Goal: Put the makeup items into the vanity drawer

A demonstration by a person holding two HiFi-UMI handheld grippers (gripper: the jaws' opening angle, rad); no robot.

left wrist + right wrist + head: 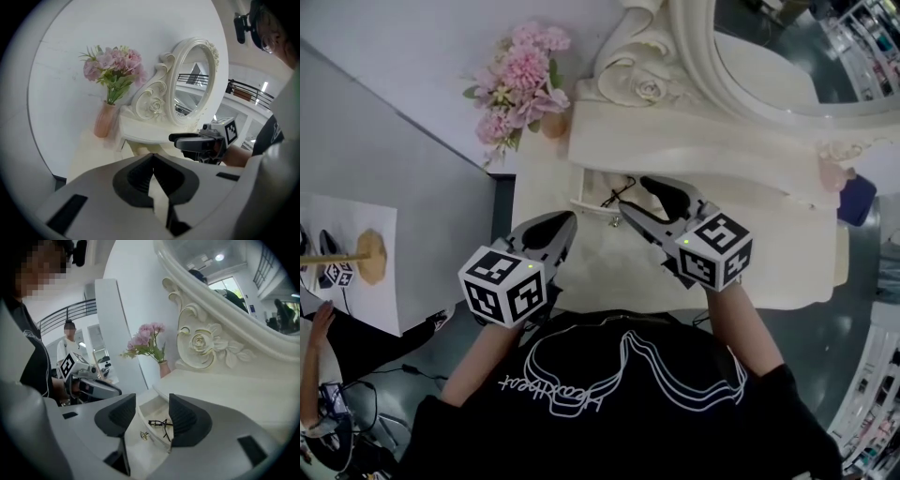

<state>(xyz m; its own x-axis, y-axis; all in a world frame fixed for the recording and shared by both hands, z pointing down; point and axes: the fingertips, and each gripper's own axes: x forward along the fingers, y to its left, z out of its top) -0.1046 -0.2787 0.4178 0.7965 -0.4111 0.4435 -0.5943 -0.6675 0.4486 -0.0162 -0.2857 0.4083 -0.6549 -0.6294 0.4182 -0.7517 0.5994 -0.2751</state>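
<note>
Both your grippers are empty, right gripper (pixel 152 413) wide over the drawer (pixel 589 184), left gripper (pixel 152 157) shut near it, so lift straight clear of the likely eyelash curler (pixel 161 423) inside.

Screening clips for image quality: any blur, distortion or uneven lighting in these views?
Head view: evenly lit, sharp; mirror frame bowed by the wide lens. Left gripper view: vase softly blurred, black fisheye corners. Right gripper view: drawer sharp, black corners too.

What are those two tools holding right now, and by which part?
Nothing. The right tool is open above the drawer, where a thin black item lies loose; the left tool is shut and empty.
</note>
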